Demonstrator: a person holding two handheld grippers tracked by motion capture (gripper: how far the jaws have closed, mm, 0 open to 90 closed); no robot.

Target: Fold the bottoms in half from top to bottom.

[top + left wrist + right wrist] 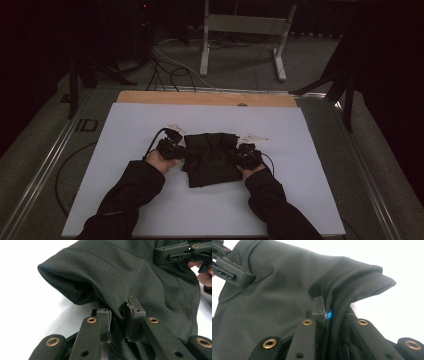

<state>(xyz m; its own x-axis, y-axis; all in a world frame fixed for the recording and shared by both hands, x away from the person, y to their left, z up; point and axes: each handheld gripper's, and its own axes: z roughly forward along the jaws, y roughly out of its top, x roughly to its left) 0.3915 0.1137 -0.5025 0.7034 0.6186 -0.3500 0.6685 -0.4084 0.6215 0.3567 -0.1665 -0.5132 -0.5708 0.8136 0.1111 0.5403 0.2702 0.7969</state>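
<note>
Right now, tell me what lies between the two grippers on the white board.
In the high view, the folded black garment spans the whole stretch between the left gripper and the right gripper. Each gripper view shows its own jaws pinching a fold of it.

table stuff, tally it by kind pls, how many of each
black garment: 1
tongs: 2, left tongs and right tongs, each clamped on a side of the garment
white paper tags: 2, one and another
total: 5
</note>
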